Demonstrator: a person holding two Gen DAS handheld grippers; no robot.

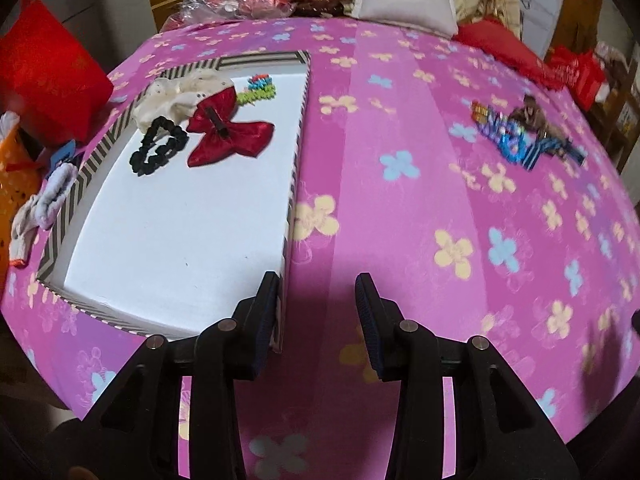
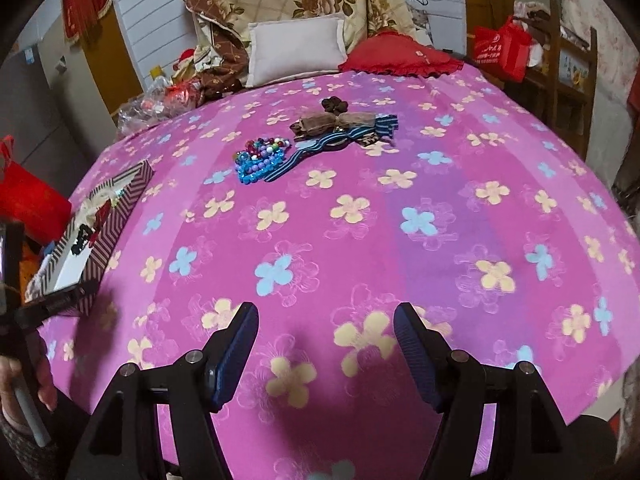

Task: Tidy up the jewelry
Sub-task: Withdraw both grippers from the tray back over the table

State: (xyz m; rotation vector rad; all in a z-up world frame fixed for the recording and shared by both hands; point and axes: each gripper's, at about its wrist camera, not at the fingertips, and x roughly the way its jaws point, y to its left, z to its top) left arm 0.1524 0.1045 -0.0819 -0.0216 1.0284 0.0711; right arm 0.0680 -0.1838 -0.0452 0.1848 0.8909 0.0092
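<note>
Our left gripper hangs with jaws parted and empty over the near right corner of the striped box, one finger overlapping its wall. Inside, toward the far end, we see a red bow, black scrunchie and cream scrunchie. Our right gripper is wide open, empty, above the pink bedspread. Beads and striped ribbons lie together near the bed's far edge.

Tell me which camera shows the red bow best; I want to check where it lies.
The left wrist view: the red bow lies flat inside the striped box, beside a black scrunchie. The right wrist view shows only a sliver of red in the box.
</note>
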